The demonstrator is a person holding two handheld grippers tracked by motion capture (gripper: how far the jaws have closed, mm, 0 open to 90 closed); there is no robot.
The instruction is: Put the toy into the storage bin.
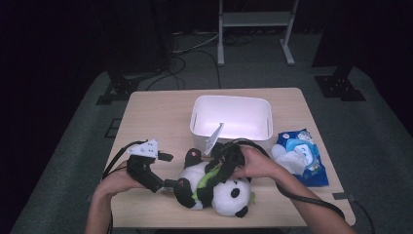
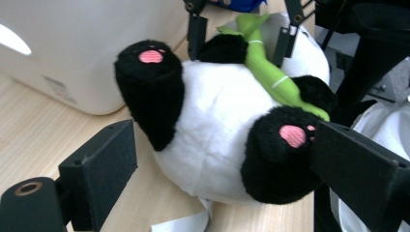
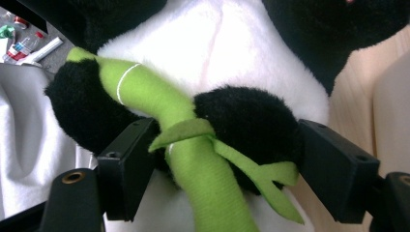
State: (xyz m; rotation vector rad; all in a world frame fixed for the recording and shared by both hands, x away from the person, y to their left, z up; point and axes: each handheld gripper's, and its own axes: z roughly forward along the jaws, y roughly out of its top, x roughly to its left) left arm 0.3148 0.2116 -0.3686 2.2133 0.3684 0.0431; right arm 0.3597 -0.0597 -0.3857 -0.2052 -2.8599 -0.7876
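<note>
A black and white panda plush (image 1: 216, 187) lies on its back near the table's front edge, head to the right, with a green bamboo stalk (image 3: 193, 164) across its chest. My right gripper (image 1: 221, 163) comes down on it from above. Its jaws press both sides of the black arm (image 3: 251, 121) that hugs the stalk, so my right gripper (image 3: 227, 164) is shut on the plush. My left gripper (image 1: 166, 171) is at the panda's feet, open. In the left gripper view its jaws stand wide around the lower body (image 2: 212, 145), the right jaw against a pink-soled foot (image 2: 285, 154).
A white plastic bin (image 1: 231, 117) stands just behind the panda at the table's middle. A blue pack of wipes (image 1: 299, 156) lies at the right edge. Bare wood (image 1: 156, 112) stretches left of the bin. Cables trail from both grippers.
</note>
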